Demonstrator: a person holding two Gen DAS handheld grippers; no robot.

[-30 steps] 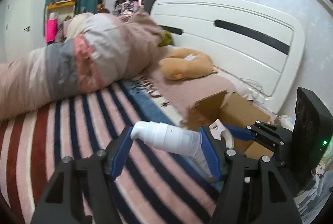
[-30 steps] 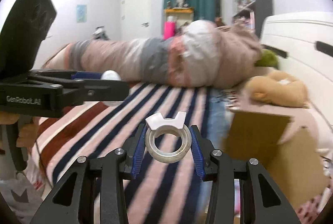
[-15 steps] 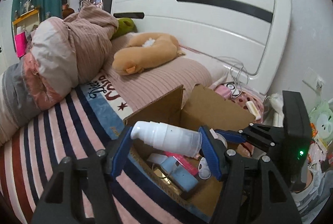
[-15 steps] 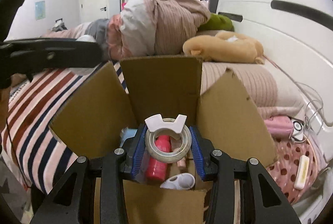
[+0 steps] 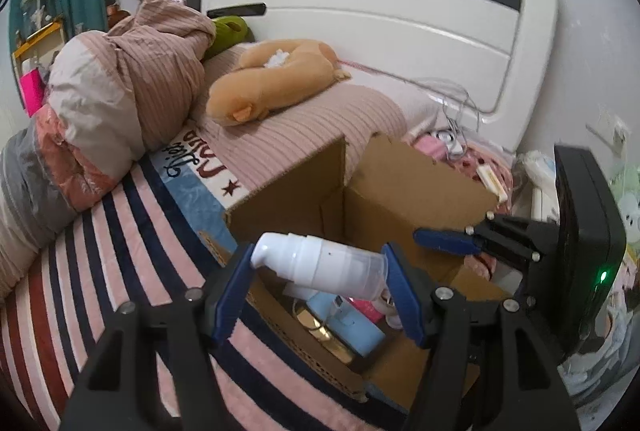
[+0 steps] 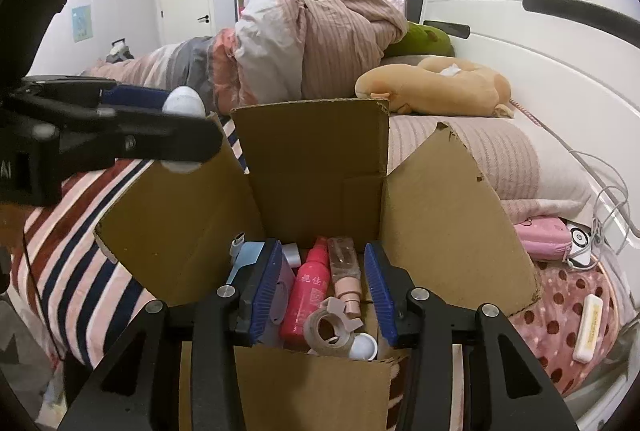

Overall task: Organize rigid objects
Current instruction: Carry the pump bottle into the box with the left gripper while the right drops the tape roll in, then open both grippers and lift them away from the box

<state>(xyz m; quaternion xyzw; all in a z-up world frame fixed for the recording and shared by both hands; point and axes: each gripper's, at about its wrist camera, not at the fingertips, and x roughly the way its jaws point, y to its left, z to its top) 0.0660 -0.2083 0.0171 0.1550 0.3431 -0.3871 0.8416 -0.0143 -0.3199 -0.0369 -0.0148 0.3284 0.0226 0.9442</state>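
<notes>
My left gripper (image 5: 320,291) is shut on a white pump bottle (image 5: 320,265), held crosswise above the near edge of an open cardboard box (image 5: 404,191). My right gripper (image 6: 322,291) is open and empty above the same box (image 6: 316,159). A tape roll with a white dispenser clip (image 6: 332,325) lies in the box below it, beside a red bottle (image 6: 306,289), a clear bottle (image 6: 346,271) and a blue case (image 6: 248,259). The left gripper (image 6: 132,135) shows at the left in the right wrist view, and the right gripper (image 5: 492,243) shows at the right in the left wrist view.
The box stands on a striped blanket (image 5: 100,271) on a bed. A rolled quilt (image 5: 120,103), a tan plush pillow (image 5: 276,87) and a white headboard (image 5: 400,11) lie behind. A pink pouch and cables (image 6: 560,235) lie to the right of the box.
Both grippers swung from the bed to over the box. My right gripper opened and the tape roll dropped into the box. The left still holds the pump bottle.
</notes>
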